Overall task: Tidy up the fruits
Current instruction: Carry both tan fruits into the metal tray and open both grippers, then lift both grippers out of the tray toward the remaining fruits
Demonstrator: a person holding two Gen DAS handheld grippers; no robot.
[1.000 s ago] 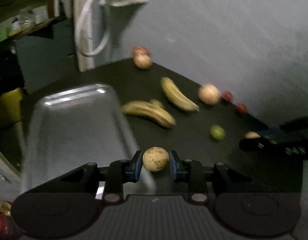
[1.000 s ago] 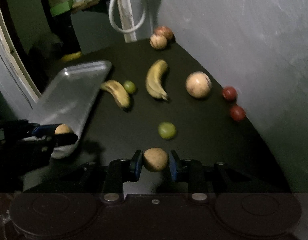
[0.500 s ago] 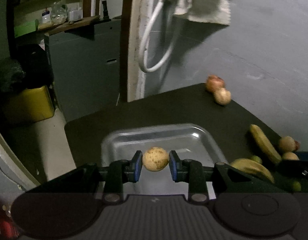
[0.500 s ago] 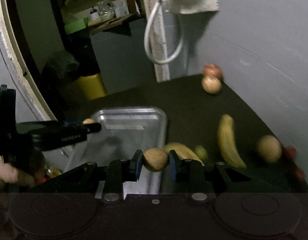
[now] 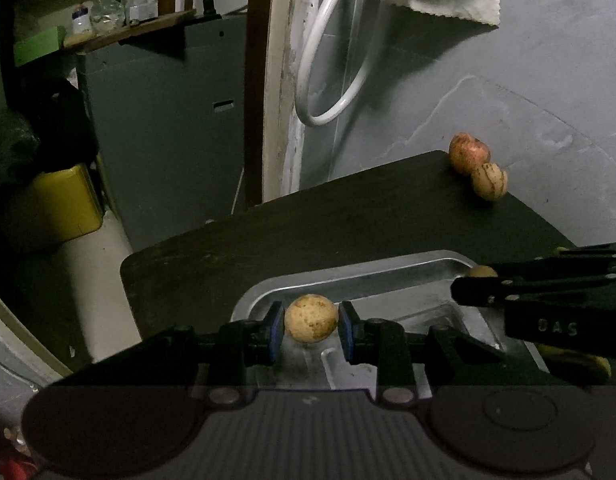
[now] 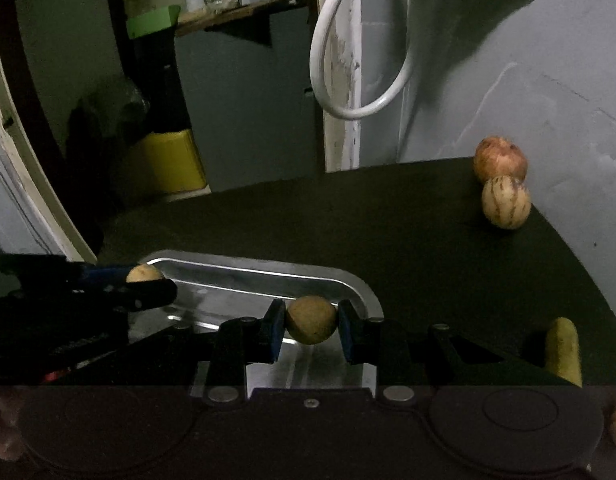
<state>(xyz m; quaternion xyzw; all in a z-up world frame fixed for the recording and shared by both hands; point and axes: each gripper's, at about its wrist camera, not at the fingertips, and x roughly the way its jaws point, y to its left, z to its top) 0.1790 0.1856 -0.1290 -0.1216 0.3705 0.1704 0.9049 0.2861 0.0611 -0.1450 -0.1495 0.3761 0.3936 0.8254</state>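
My left gripper (image 5: 311,332) is shut on a small round speckled tan fruit (image 5: 311,318) and holds it over the near left part of the metal tray (image 5: 348,280). My right gripper (image 6: 311,334) is shut on a similar round brown fruit (image 6: 311,320) over the tray's right end (image 6: 360,284). Each gripper shows in the other's view: the right one (image 5: 540,280) with its fruit (image 5: 482,271), the left one (image 6: 120,284) with its fruit (image 6: 142,273).
The dark table (image 5: 368,220) carries a reddish apple (image 5: 468,152) and a striped pale fruit (image 5: 489,181) at its far right corner by the grey wall. A banana tip (image 6: 562,350) lies right of the tray. A white hose (image 5: 328,60) hangs behind.
Both grippers swung left from the scattered fruit to the tray, each still holding its fruit. They now sit low over the tray.
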